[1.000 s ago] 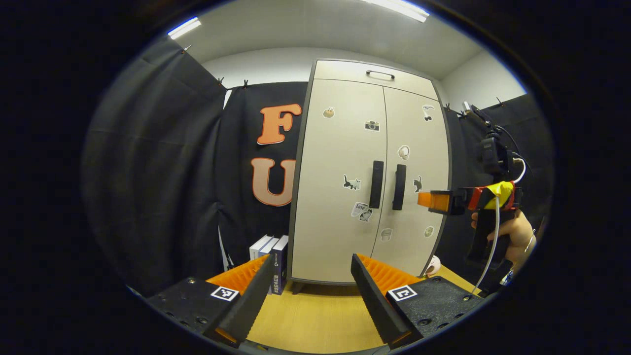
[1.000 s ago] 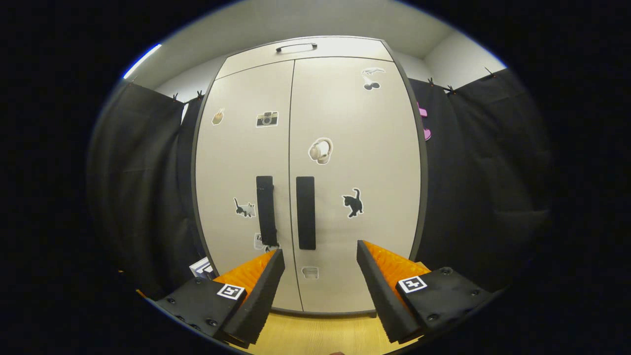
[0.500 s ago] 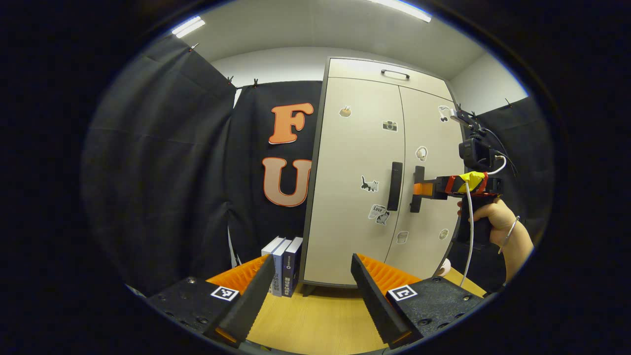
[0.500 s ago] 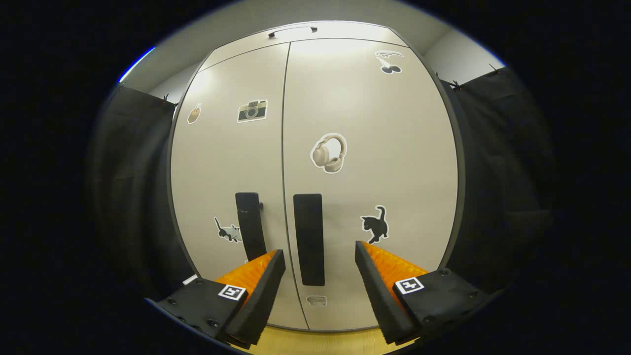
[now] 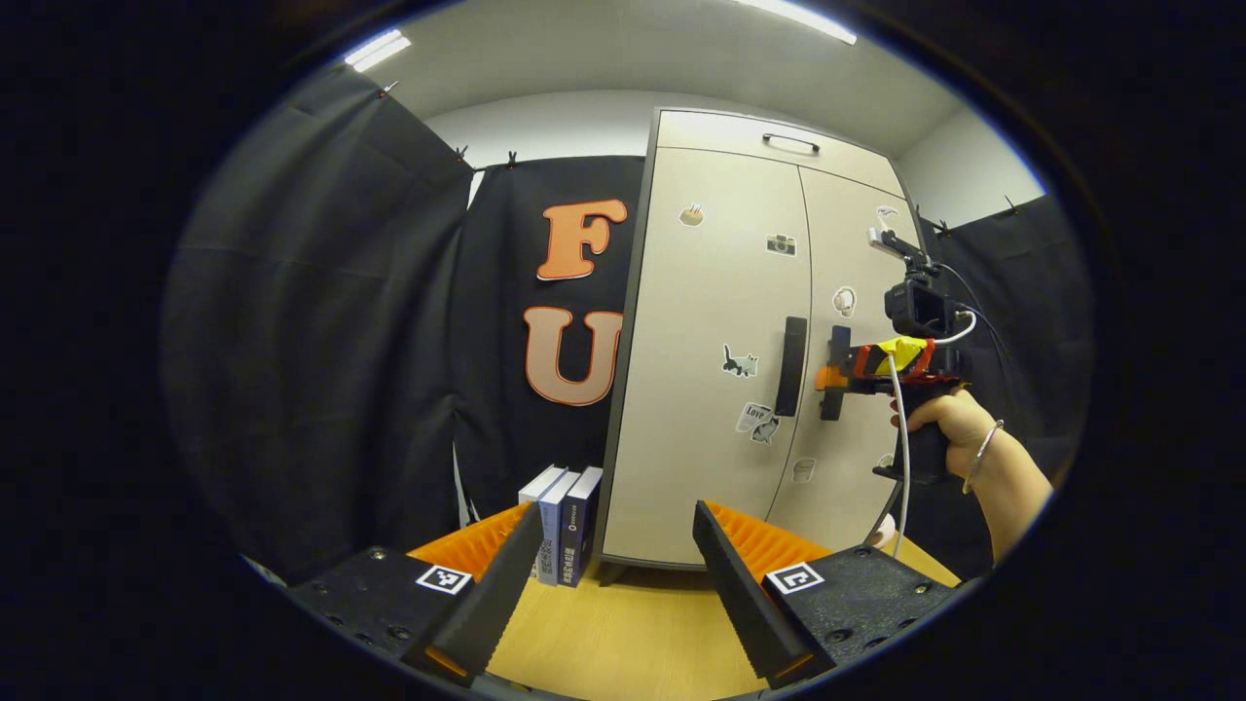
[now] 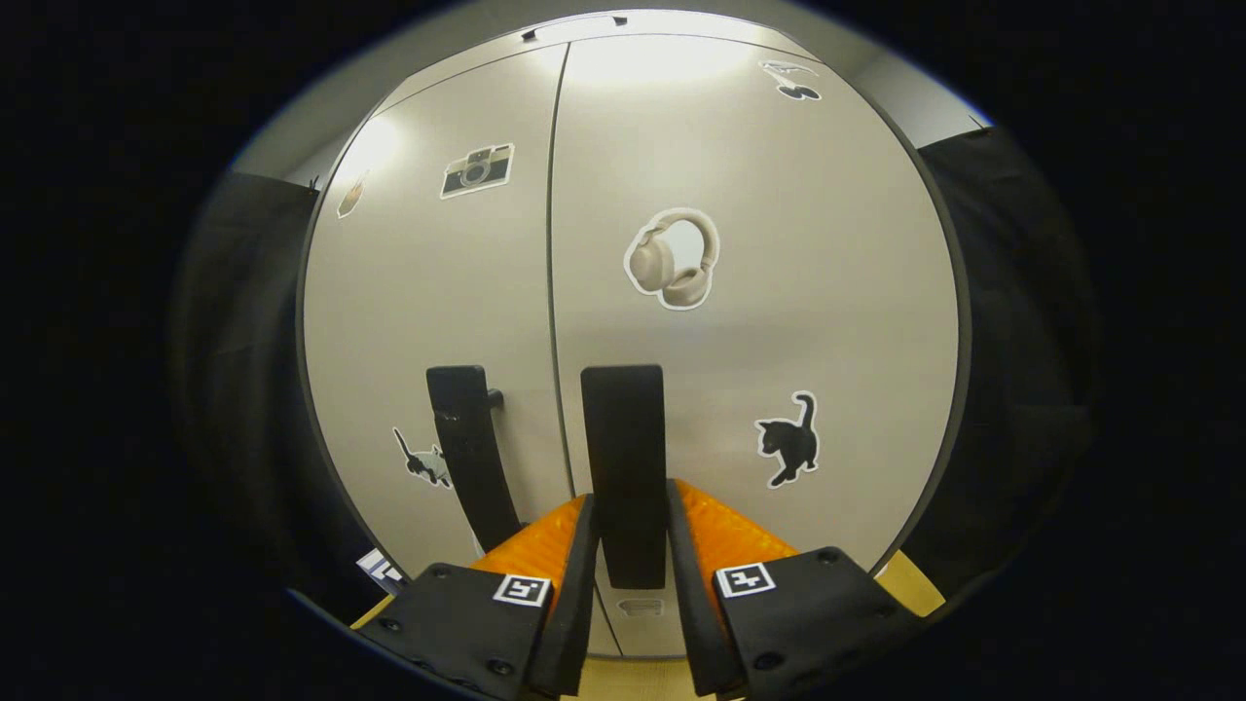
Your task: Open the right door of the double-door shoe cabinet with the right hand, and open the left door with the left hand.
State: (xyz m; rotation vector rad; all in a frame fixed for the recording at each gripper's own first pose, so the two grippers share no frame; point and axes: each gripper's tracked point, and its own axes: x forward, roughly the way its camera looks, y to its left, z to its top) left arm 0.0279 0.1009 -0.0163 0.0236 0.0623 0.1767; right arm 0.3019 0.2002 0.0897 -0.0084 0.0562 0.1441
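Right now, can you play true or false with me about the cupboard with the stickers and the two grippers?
1. The right gripper has its fingers closed around the right door handle. True.
2. Both cupboard doors are wide open. False: the left door and the right door are both shut.
3. The left gripper is holding the left door handle. False: it is open and well back from the cupboard.
4. Some books stand beside the cupboard. True.
5. A headphones sticker is on the right door. True.
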